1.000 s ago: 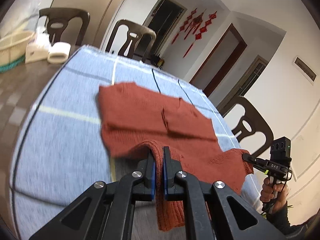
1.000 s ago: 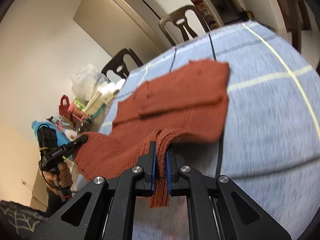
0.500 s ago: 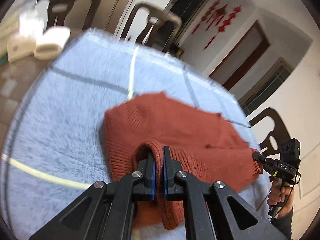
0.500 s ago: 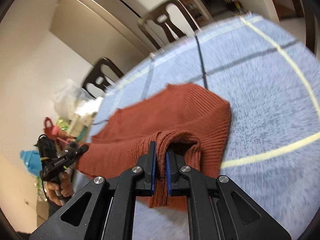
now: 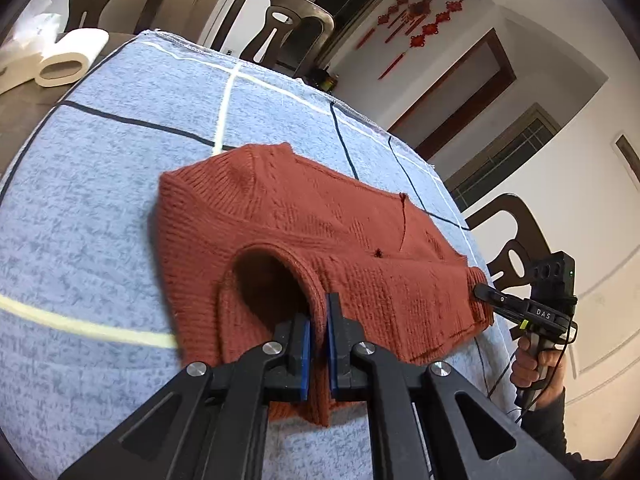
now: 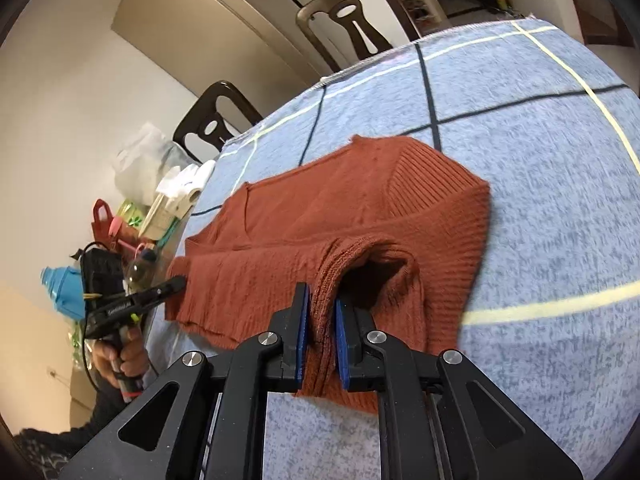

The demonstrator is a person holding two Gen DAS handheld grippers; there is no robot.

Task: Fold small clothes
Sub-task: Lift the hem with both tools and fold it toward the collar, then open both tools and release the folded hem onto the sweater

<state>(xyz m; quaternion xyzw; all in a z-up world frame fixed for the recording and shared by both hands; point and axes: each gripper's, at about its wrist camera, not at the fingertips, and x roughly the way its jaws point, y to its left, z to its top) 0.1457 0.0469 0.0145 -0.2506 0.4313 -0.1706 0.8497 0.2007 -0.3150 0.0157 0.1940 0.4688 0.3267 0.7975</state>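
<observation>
Two wrist cameras, low and close

Each looks along its fingers from opposite ends of the sweater (image 5: 320,240) (image 6: 340,216), seeing the other gripper.

A home dining room: dark chairs (image 5: 294,28) ring a table (image 5: 16,120) spread with a blue checked cloth (image 5: 120,184), red knot decorations (image 5: 416,20) hang by wooden doors (image 5: 468,92), and bags (image 6: 140,160) clutter the table's end
</observation>
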